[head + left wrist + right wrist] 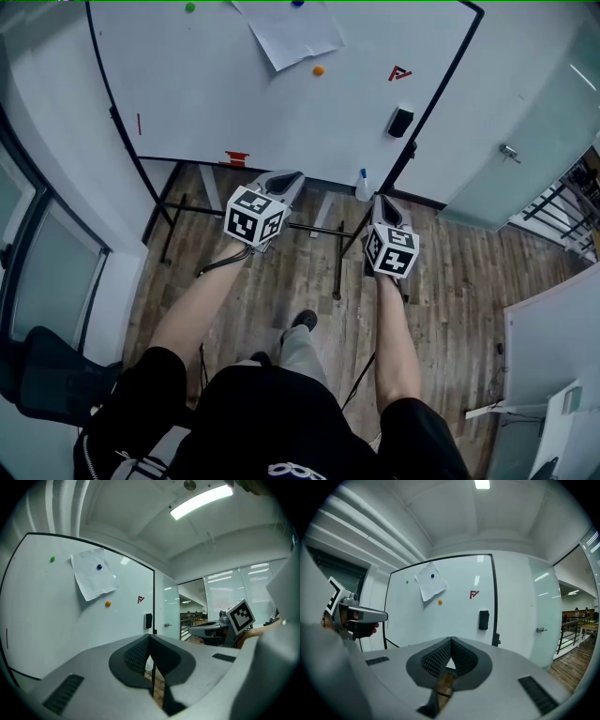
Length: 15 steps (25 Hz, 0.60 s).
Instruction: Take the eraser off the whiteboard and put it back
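- Left gripper (150,638) is pointing level at the whiteboard (42,620), with its jaws clenched tip to tip and nothing between them.
- Right gripper (450,641) is facing the same whiteboard, tipped slightly downward. Its jaws are also clenched together and are grasping nothing.
- In the head view both grippers are hovering side by side over the wooden floor (459,281). They are short of the board's lower edge and are touching nothing.
- The person's forearms are reaching forward from a dark top, one behind each gripper.
- The eraser (400,122), a small black block, is sitting on the whiteboard low on its right side. It is just beside the black frame's right edge and below a red mark (400,72).
- The eraser is well apart from both grippers, and the right gripper is the nearer one.
- A sheet of paper (288,33) is hanging near the top middle of the board, tilted, with a blue magnet (99,567) sitting on it.
- An orange magnet (319,70) is sitting just below the sheet's lower corner.
- A green magnet (52,559) is sitting off to the sheet's left.
- A white bottle with a blue cap (363,186) is standing at the board's lower edge, near the tip of the right gripper in the head view.
- A small red item (237,157) is lying at the lower edge further left, beyond the left gripper. What it is cannot be told.
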### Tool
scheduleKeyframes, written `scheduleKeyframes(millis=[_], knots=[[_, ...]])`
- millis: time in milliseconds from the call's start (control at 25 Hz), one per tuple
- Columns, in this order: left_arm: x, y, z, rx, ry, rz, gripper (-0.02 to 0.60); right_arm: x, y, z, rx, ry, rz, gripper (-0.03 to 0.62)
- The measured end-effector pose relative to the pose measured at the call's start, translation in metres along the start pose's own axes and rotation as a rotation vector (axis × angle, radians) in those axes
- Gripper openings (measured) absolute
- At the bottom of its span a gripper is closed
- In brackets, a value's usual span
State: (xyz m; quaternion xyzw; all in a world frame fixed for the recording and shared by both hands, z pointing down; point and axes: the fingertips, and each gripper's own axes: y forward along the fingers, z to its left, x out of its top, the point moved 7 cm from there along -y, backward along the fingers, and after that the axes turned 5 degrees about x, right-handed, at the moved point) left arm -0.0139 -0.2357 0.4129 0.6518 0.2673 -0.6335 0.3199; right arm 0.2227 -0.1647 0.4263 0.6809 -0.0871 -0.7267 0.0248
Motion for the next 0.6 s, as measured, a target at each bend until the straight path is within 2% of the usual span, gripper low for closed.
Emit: scheduleKeyframes(millis=[600], knots=[[0.0007, 0.0015, -0.0003, -0.003, 0.009, 0.000, 0.009, 0.0031, 0.0034, 0.0055, 0.012, -0.008, 0.003, 0.023]])
